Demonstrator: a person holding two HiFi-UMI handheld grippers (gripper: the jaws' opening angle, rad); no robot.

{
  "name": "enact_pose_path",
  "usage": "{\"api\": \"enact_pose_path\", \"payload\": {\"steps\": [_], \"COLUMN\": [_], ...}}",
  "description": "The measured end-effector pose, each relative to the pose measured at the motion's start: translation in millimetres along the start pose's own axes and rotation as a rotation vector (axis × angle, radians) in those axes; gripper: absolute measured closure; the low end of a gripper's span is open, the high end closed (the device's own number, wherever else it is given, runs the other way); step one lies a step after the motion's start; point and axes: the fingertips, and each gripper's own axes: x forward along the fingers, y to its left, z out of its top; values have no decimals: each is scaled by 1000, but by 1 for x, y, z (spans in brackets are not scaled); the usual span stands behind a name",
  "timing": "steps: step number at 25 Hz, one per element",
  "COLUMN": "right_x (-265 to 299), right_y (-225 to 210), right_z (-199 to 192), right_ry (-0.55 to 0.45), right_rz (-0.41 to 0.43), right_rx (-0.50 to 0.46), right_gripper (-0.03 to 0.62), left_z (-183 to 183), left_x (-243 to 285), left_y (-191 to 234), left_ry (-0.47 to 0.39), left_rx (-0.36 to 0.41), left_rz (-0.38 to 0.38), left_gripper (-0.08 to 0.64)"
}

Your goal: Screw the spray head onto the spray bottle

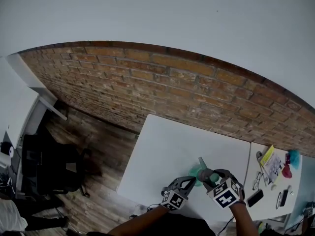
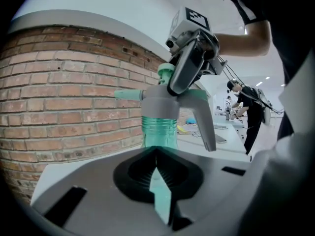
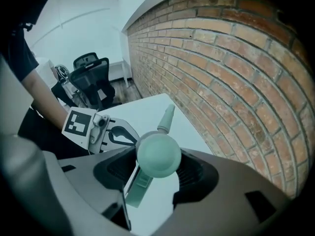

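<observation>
My L claw (image 2: 157,154) is clamped tight on the bottle (image 2: 159,132), low on its green body. Bottle's upright over the near part of the table (image 1: 167,151); can't tell if it rests there. R claw (image 3: 157,165) reaches down from above, pads closed on the head (image 2: 162,102). Head sits on the bottle neck, nozzle pointing away twd the brick wall (image 1: 147,82).
</observation>
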Motion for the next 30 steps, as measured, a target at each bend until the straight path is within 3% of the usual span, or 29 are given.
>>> {"api": "enact_pose_path", "payload": {"steps": [5, 11, 13, 18, 24, 30], "right_x": [8, 10, 9, 8, 0, -20], "right_y": [1, -4, -6, -11, -14, -31], "right_z": [7, 13, 11, 3, 8, 15], "right_ry": [125, 182, 178, 223, 87, -39], "right_rz": [-8, 14, 11, 12, 94, 49], "right_rx": [-82, -45, 22, 321, 452, 396], "right_gripper": [342, 342, 341, 341, 341, 341], "left_z": [1, 0, 0, -1, -3, -7], "left_x": [1, 2, 2, -1, 0, -1], "left_y": [-4, -1, -1, 1, 2, 5], "left_ry": [6, -7, -9, -16, 0, 10], "left_rx": [18, 0, -3, -10, -17, -43], "left_rz": [-24, -17, -14, 6, 5, 16], "left_gripper": [558, 558, 558, 558, 558, 558]}}
